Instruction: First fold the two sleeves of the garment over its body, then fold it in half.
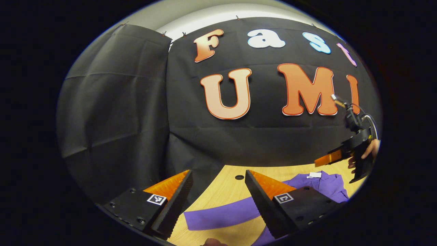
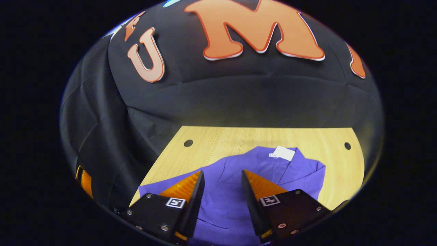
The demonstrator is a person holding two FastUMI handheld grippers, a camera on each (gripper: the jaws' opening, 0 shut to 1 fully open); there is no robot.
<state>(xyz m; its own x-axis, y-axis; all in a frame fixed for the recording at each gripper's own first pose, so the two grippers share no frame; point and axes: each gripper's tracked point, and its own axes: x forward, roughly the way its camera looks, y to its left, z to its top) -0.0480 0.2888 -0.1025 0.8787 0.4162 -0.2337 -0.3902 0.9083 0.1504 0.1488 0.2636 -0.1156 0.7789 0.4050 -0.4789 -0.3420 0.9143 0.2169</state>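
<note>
Two tools up, both wide open, nothing held. Left tool (image 1: 218, 194) hangs over the table (image 1: 225, 191) with the gap between its fingers lined up on the left sleeve (image 1: 222, 215), which runs out flat toward 9 o'clock from the body, unfolded. Likely staged that way so it can drop straight onto the sleeve. Right tool (image 2: 222, 191) sits above the garment (image 2: 225, 198), aimed at the chest area; collar and white neck label (image 2: 282, 153) at 12 o'clock from its fingers. In the left gripper view the right tool shows at 3 o'clock, raised clear of the cloth, a hand (image 1: 370, 150) gripping it

Garment lies flat on the table, neck toward the booth wall, body roughly centred between the two table holes (image 2: 188, 143). Right sleeve: can't tell, hidden under the right tool's fingers or out of frame

Judgement: sleeve folds not started. Next move needs a pinch at the left cuff end, which sits low in the left gripper view
</note>
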